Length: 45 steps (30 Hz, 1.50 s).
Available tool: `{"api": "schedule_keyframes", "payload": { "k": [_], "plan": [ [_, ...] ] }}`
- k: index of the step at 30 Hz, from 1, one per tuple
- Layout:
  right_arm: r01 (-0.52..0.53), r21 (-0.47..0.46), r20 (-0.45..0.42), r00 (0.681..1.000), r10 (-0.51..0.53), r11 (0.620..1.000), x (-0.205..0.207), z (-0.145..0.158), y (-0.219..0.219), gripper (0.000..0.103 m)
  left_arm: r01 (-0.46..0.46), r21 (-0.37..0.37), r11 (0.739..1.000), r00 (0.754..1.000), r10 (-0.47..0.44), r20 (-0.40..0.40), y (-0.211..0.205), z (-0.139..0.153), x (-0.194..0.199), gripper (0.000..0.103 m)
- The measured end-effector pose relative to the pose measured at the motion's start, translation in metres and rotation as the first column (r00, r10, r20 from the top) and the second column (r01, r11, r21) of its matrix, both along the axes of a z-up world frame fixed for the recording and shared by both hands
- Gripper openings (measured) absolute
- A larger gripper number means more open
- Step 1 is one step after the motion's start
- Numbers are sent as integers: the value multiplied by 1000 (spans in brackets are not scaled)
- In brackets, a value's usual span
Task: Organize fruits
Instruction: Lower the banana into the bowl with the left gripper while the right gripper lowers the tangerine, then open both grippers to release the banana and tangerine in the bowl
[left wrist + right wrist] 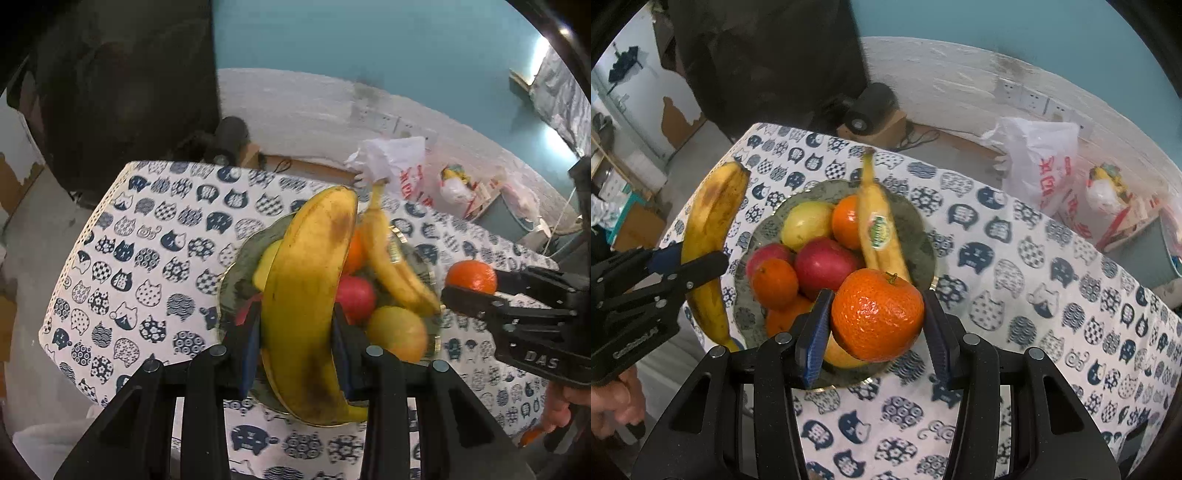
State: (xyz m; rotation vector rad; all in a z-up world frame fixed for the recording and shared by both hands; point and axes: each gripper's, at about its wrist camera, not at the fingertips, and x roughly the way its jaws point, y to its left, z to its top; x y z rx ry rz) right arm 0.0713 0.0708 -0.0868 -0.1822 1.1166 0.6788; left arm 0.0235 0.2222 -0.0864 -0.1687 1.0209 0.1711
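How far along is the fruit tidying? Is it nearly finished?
Mostly done, it seems: the bowl already holds apples, oranges, a pear and a stickered banana. In hand: the left gripper grips a spotted banana, the right gripper an orange. Both remain to be placed.

Soft, even daylight lights both fisheye views, with a bright glare spot at the left view's upper right, dark curved corners, and slight motion blur.
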Motion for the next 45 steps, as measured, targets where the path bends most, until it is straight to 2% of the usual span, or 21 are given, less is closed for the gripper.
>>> {"api": "schedule_keyframes", "payload": {
  "k": [7, 12, 14, 16, 24, 28, 34, 42, 45],
  "plan": [
    [-36, -5, -5, 999, 36, 999, 2, -6, 27, 47, 2, -41, 999, 998, -5, -70, 12, -33, 12, 35],
    [-47, -15, -22, 999, 47, 999, 6, -15, 39, 47, 1, -51, 999, 998, -4, -60, 18, -35, 19, 35],
    [-50, -15, -35, 998, 49, 999, 7, -20, 41, 47, -7, -76, 997, 998, 2, -66, 21, -38, 21, 44],
    [-49, -12, -47, 998, 49, 999, 9, -24, 42, 47, -27, -64, 998, 998, 23, -57, 22, -40, 21, 50],
    [-41, 13, -96, 995, 42, 999, 16, -36, 44, 47, -39, -52, 998, 997, 35, -63, 23, -40, 20, 54],
    [-49, 26, -98, 994, 51, 998, 18, -37, 46, 48, -50, -35, 998, 997, 47, -68, 24, -39, 19, 61],
    [-41, 30, -104, 994, 44, 999, 20, -36, 42, 52, -54, -25, 998, 996, 52, -75, 23, -37, 17, 67],
    [-42, 36, -60, 997, 44, 998, 15, -16, 33, 52, -29, -16, 999, 996, 27, -82, 11, -28, 11, 74],
    [-43, 29, -31, 999, 44, 999, 10, -5, 29, 57, -12, 8, 1000, 997, 13, -71, 2, -19, 6, 74]
  ]
}}
